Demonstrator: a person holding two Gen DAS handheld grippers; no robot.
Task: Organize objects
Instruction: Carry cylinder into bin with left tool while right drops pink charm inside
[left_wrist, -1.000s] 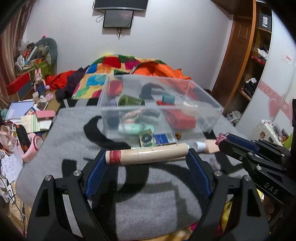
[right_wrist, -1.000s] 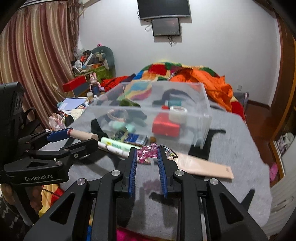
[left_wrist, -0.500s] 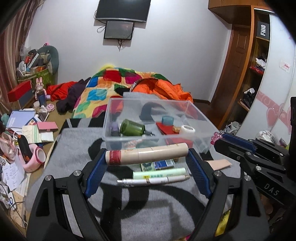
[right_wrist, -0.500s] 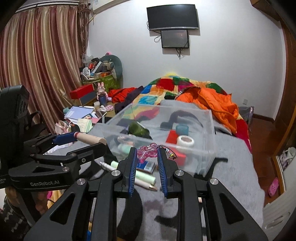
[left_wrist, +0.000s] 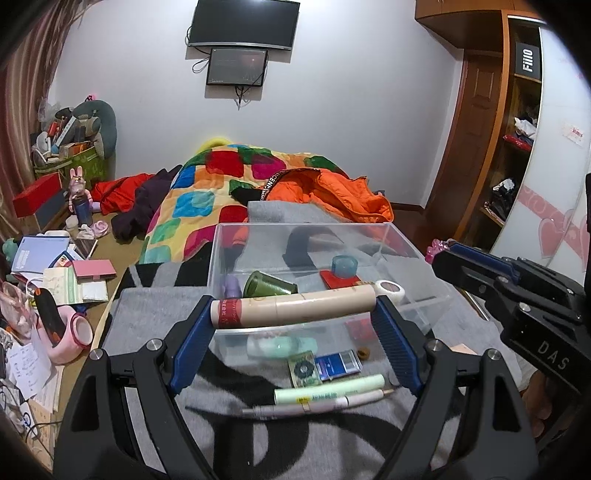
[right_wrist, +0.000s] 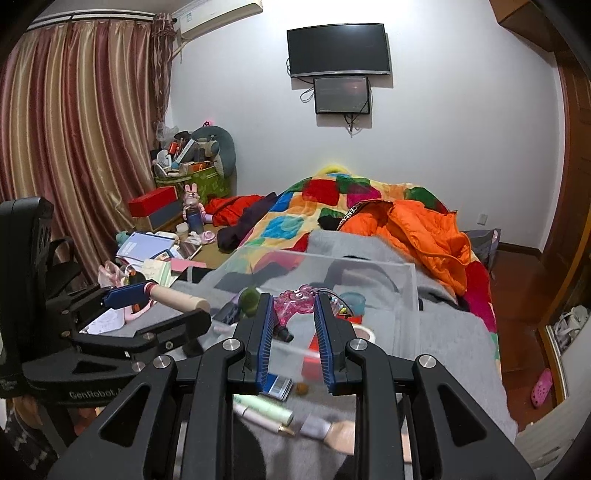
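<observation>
Left hand-held gripper (left_wrist: 293, 325) clamps beige tube (left_wrist: 293, 308) crosswise, red-banded end left.

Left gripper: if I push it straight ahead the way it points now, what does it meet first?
Probably the clear plastic bin. The left gripper holds the beige tube crosswise near the bin's front rim; whether the tube clears it is uncertain, depth is unclear.

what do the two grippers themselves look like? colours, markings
Both are matte black angular frames with triangular cut-outs and silver pivot bolts; the fingers carry blue ribbed pads. The left gripper body reads "GenRobot.AI" in pale lettering in the right wrist view. The right gripper body reads "DAS" in the left wrist view. No cables or sleeves show.
</observation>
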